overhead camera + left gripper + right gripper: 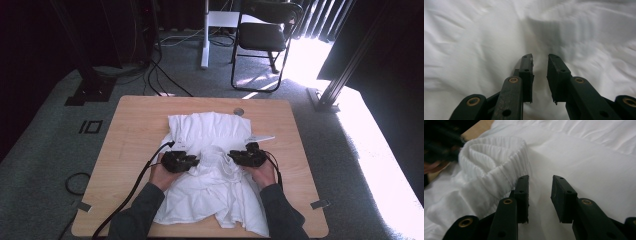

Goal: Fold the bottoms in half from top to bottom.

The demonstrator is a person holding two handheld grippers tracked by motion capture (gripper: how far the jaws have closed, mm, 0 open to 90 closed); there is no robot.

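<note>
Jaws apart over white shirt (pixel 212 165)

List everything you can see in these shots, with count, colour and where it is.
white garment: one, white, rumpled across the middle and near side of the table; its ribbed collar lies just left of the right tool's jaws.
table: one, light wood.
small round disc: one, grey, far edge of the table.
folding chair: one, black, on the floor beyond the table.
left tool: one, black, on the garment, jaws apart.
right tool: one, black, on the garment, jaws apart.
</note>
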